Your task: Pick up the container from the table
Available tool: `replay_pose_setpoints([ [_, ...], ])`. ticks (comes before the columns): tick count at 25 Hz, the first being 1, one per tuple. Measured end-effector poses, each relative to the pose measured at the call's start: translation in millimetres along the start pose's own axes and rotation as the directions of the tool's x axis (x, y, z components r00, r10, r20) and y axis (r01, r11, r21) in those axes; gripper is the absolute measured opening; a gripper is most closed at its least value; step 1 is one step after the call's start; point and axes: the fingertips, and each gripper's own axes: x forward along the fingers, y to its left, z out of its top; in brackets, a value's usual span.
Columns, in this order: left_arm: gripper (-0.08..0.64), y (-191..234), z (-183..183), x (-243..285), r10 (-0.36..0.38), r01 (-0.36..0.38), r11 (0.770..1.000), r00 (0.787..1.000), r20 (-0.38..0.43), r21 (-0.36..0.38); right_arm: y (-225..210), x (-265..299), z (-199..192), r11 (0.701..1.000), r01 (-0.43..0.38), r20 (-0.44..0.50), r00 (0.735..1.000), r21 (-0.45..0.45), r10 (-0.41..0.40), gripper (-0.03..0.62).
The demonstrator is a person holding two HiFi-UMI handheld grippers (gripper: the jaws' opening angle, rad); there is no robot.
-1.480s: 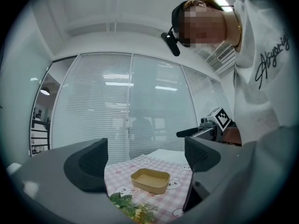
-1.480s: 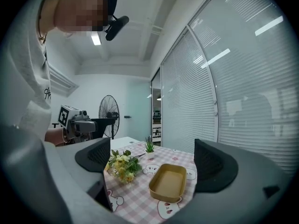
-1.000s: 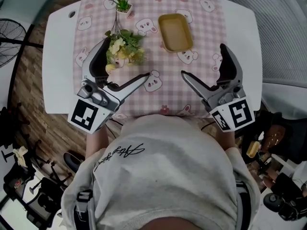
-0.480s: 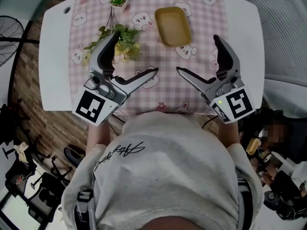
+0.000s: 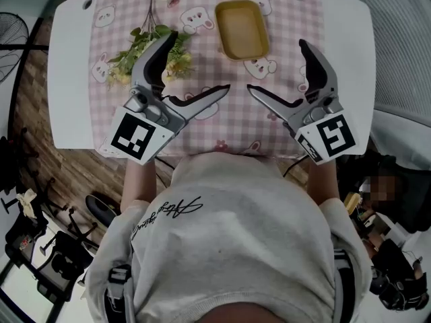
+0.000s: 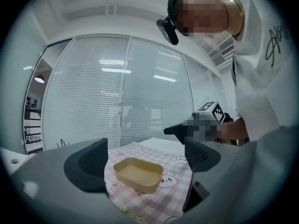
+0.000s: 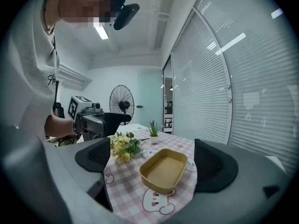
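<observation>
The yellow container (image 5: 242, 29) rests on the checked cloth (image 5: 202, 123) on the desk (image 5: 71, 79), beyond both pairs of fingers (image 5: 202, 99) and untouched. The left gripper (image 5: 199, 62) and right gripper (image 5: 276, 66) hover above the near desk, angled inward, fingers spread wide, gripping nothing.

A white counter (image 5: 67, 79) with rounded corners is recorded, its middle covered by a pink checked cloth (image 5: 232, 123) printed with bears. Wood-plank flooring (image 5: 30, 120) is seen along its left side. A standing fan (image 7: 121, 105) is placed before a pale wall (image 7: 100, 85). Full-height windows are fitted with closed horizontal blinds (image 7: 210, 92). A strip light (image 7: 100, 31) is lit on the ceiling. Dark equipment stands (image 5: 57, 251) are noted on the floor.
</observation>
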Motion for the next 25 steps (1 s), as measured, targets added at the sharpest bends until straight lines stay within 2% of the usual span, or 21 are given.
replay_pose_setpoints([
  [11, 0.494, 0, -26, 22, -0.007, 0.006, 1.0, 0.999, -0.048, -0.005, -12, 14, -27, 0.999, -0.037, -0.045, 0.998, 0.02, 0.038, 0.548],
  [19, 0.494, 5, -50, 33, -0.003, -0.001, 0.999, 0.997, -0.083, -0.041, -16, 24, -49, 0.998, -0.059, -0.09, 0.994, 0.03, 0.061, 0.548],
  [25, 0.494, 11, -66, 43, -0.004, 0.0, 0.999, 0.993, -0.114, -0.039, -26, 35, -64, 0.997, -0.056, -0.112, 0.992, 0.049, 0.061, 0.548],
])
